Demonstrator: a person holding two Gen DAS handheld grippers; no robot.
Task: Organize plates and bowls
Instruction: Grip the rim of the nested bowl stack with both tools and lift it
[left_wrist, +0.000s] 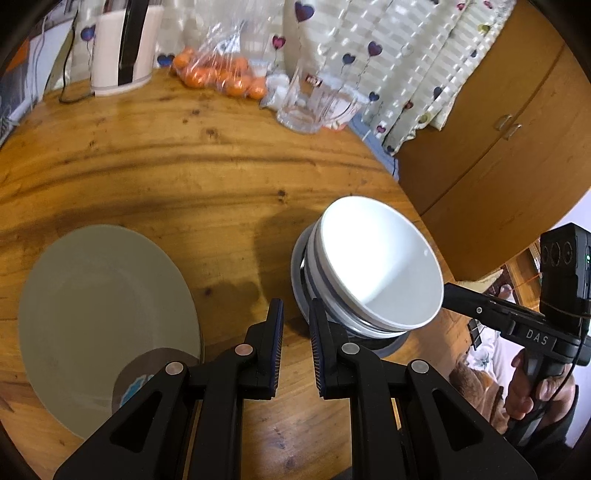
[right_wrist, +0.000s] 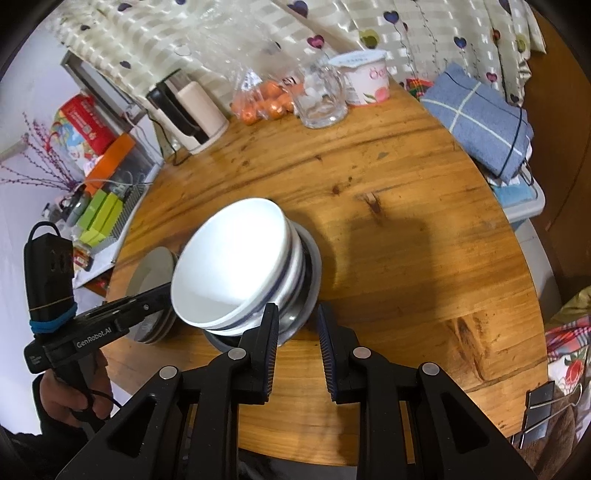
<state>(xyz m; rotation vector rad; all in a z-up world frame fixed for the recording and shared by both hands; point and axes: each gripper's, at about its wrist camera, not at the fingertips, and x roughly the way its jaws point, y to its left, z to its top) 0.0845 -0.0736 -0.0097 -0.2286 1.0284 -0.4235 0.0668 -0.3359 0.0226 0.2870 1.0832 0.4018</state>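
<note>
A stack of white bowls with blue bands (left_wrist: 380, 266) stands on a grey dish (left_wrist: 301, 291) on the round wooden table; it also shows in the right wrist view (right_wrist: 236, 266). A stack of grey-green plates (left_wrist: 103, 317) lies to its left, seen edge-on in the right wrist view (right_wrist: 153, 273). My left gripper (left_wrist: 295, 325) is open and empty, just in front and left of the bowl stack. My right gripper (right_wrist: 297, 330) is open and empty, its left finger close in front of the stack's base.
At the far table edge stand a cream kettle (left_wrist: 122, 48), a bag of oranges (left_wrist: 218, 74), a glass mug (left_wrist: 314, 103) and a white cup (right_wrist: 364, 77). A folded blue towel (right_wrist: 480, 118) lies at the right edge. A wooden cabinet (left_wrist: 498, 129) stands beyond.
</note>
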